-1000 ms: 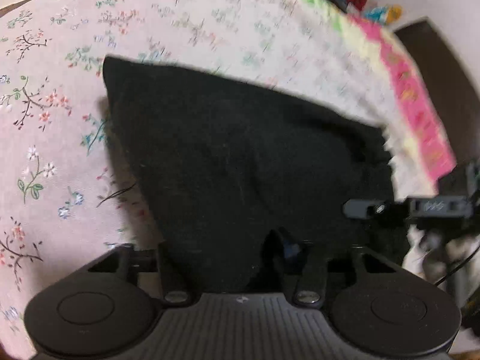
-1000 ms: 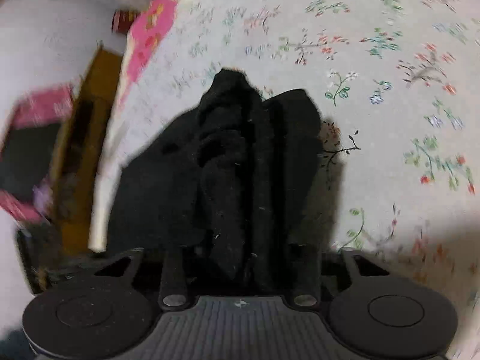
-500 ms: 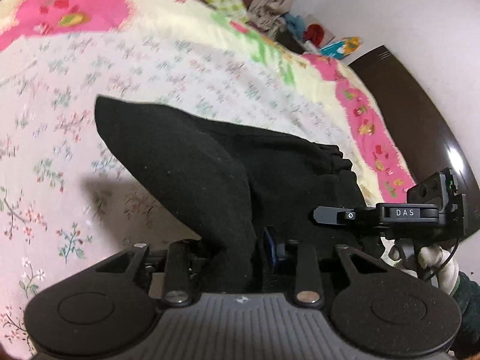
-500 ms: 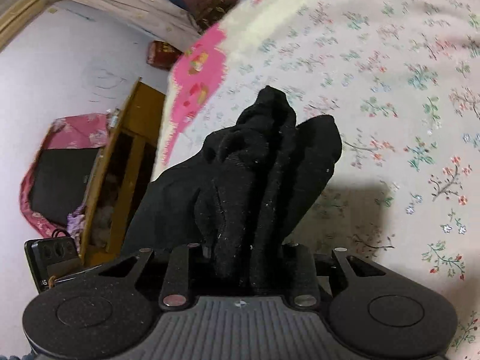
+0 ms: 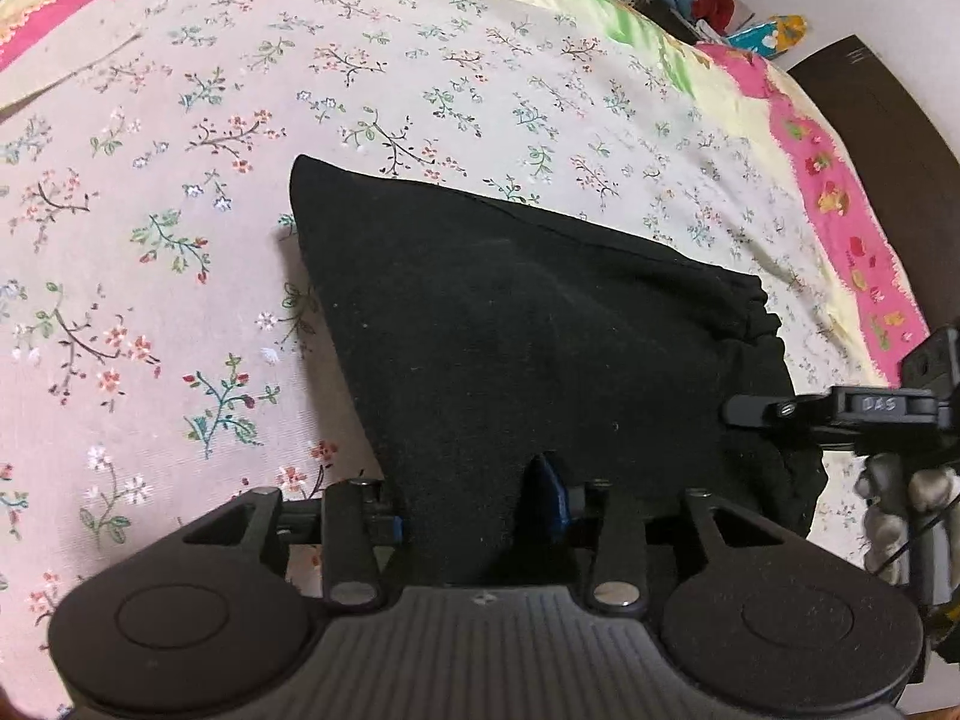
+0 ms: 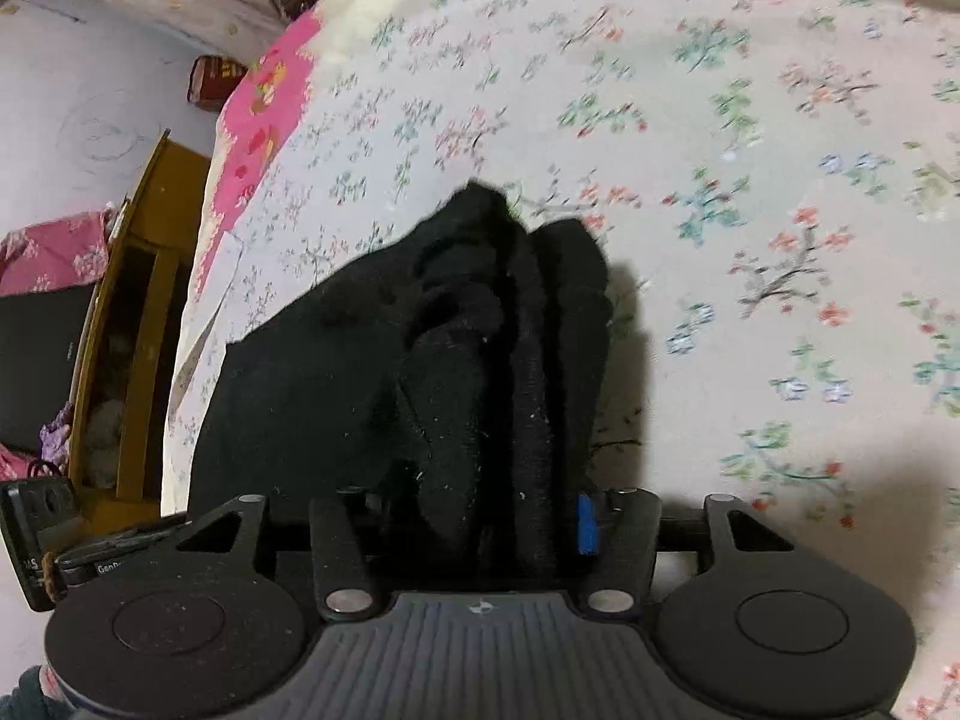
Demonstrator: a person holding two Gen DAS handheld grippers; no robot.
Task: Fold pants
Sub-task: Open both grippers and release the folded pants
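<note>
The black pants (image 5: 540, 348) hang over a bed with a floral sheet (image 5: 180, 192). My left gripper (image 5: 477, 510) is shut on one edge of the pants, and the cloth spreads out ahead as a broad dark panel. My right gripper (image 6: 486, 516) is shut on a bunched, gathered part of the pants (image 6: 480, 348), which drape forward in thick folds. The right gripper body (image 5: 870, 408) shows at the right edge of the left wrist view. The fingertips of both grippers are hidden in cloth.
A pink and yellow blanket border (image 5: 840, 198) runs along the bed's far edge. A wooden shelf unit (image 6: 126, 324) stands beside the bed at the left. Clutter (image 5: 720, 6) lies beyond the far corner.
Both grippers have kept hold of the pants and moved lower over the sheet. The views tilted up toward the room half a second ago and now point down at the bed again.
</note>
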